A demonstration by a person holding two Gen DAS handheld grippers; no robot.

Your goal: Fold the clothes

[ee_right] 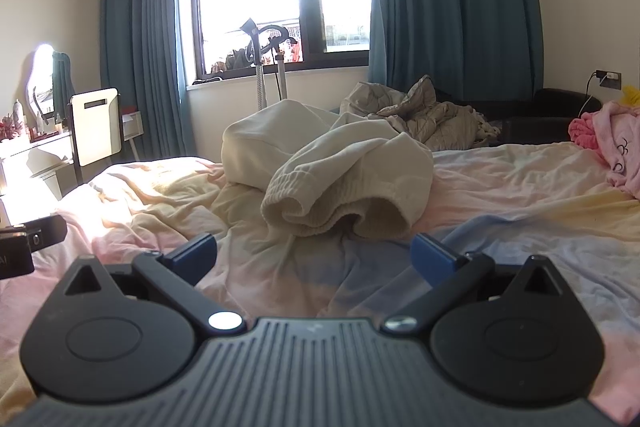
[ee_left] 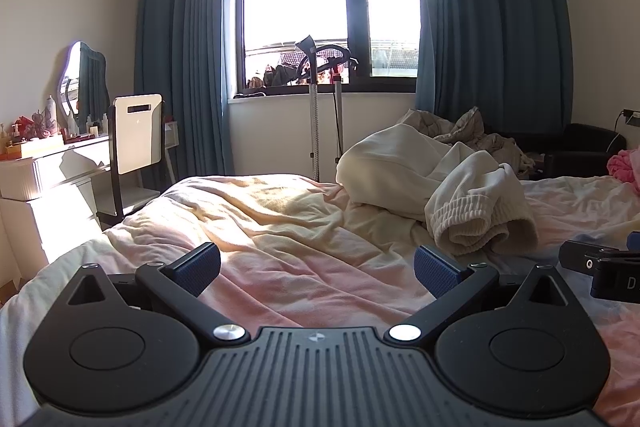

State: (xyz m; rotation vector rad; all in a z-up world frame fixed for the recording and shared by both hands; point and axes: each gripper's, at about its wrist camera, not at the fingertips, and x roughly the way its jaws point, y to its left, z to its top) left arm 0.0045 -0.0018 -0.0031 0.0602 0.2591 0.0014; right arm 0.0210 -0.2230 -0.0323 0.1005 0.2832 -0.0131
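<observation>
Both low, windowward, over bed [ee_left: 304, 267]

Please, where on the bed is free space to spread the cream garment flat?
Free: the sheet between the left gripper and the bed's far edge, and the patch between the cream garment and the pink clothes. Crowded: the middle, where the garment lies bunched ahead of the right gripper.
</observation>
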